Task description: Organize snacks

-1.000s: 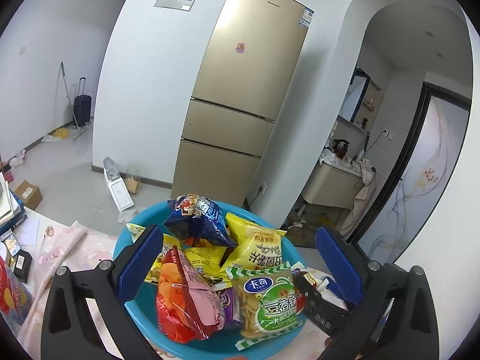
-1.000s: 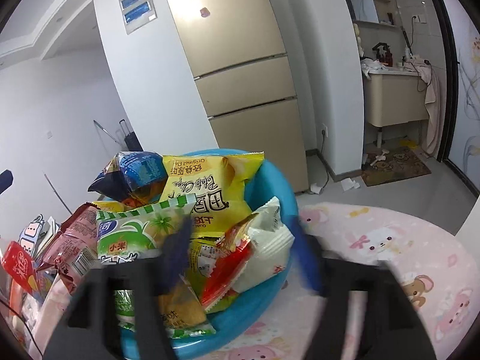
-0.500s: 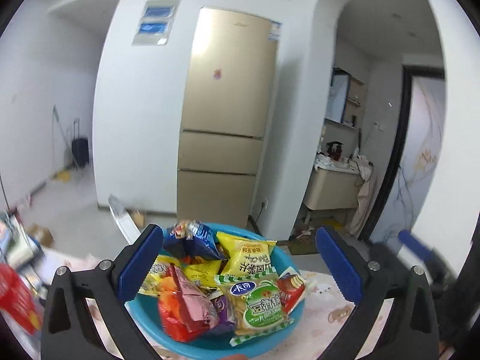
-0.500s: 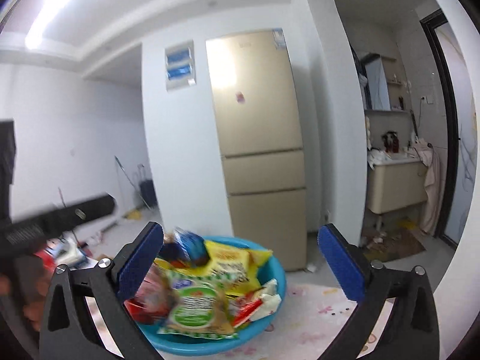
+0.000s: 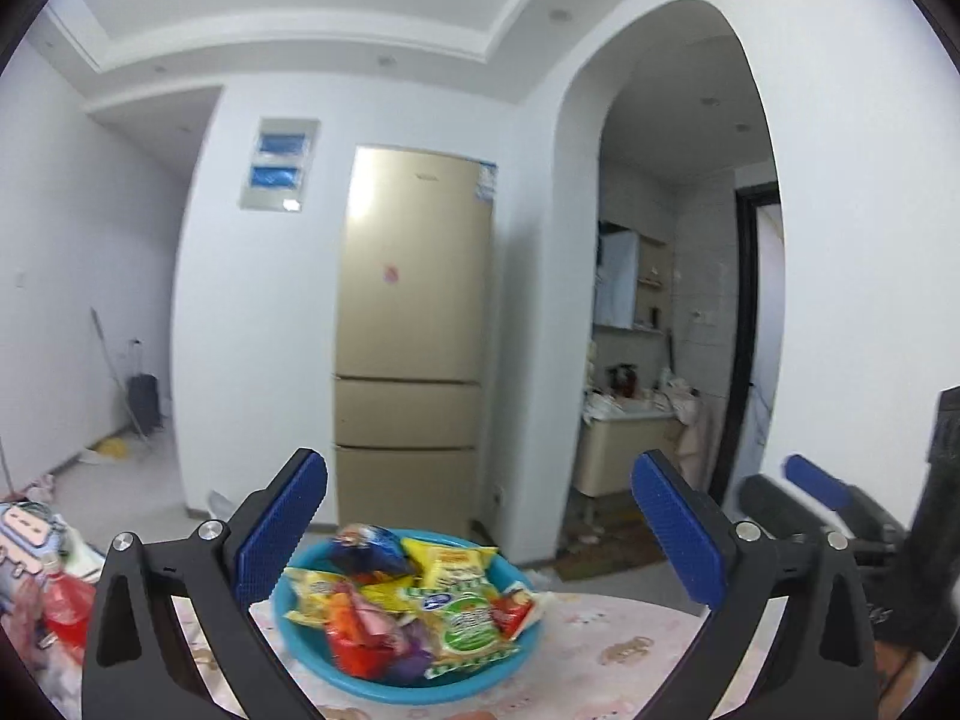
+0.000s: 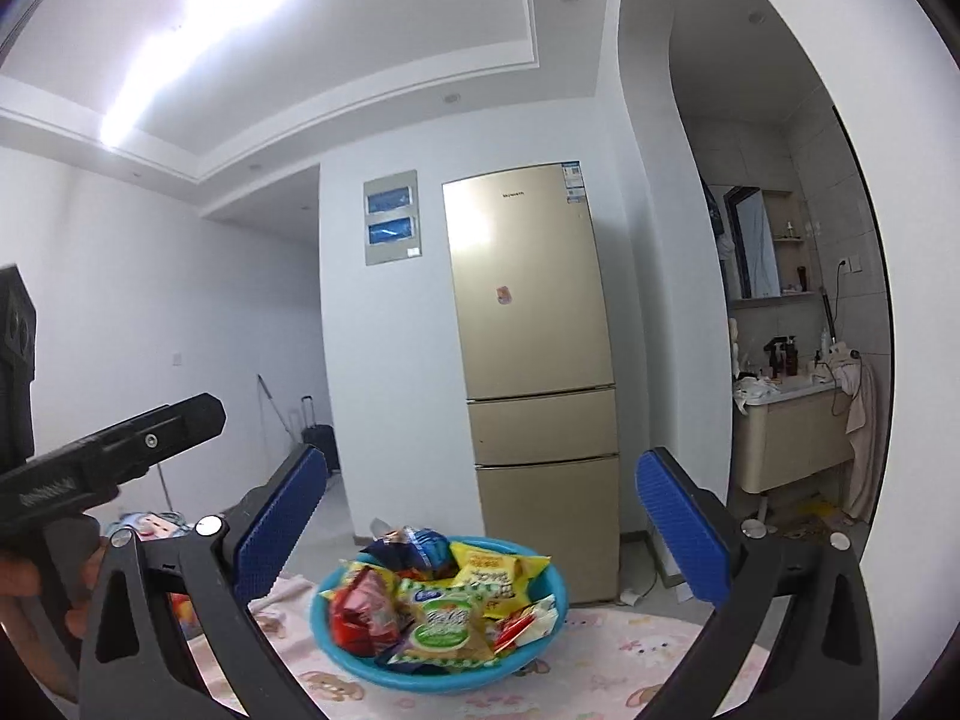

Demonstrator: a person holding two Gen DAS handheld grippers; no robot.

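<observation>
Above the blue basin (image 5: 384,681) of snacks, both grippers (image 5: 480,531) (image 6: 483,531) hover level, jaws spread.

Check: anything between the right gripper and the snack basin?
Nothing visible. The right gripper is open and empty, looking straight at the blue basin of snack bags; only bare tablecloth lies between.

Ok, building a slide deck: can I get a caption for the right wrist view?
Open right claw above a blue basin heaped with snack packets on a pink cartoon-print tablecloth.

One basin (image 6: 543,591), roughly eight snack packets (image 6: 444,630)
</observation>
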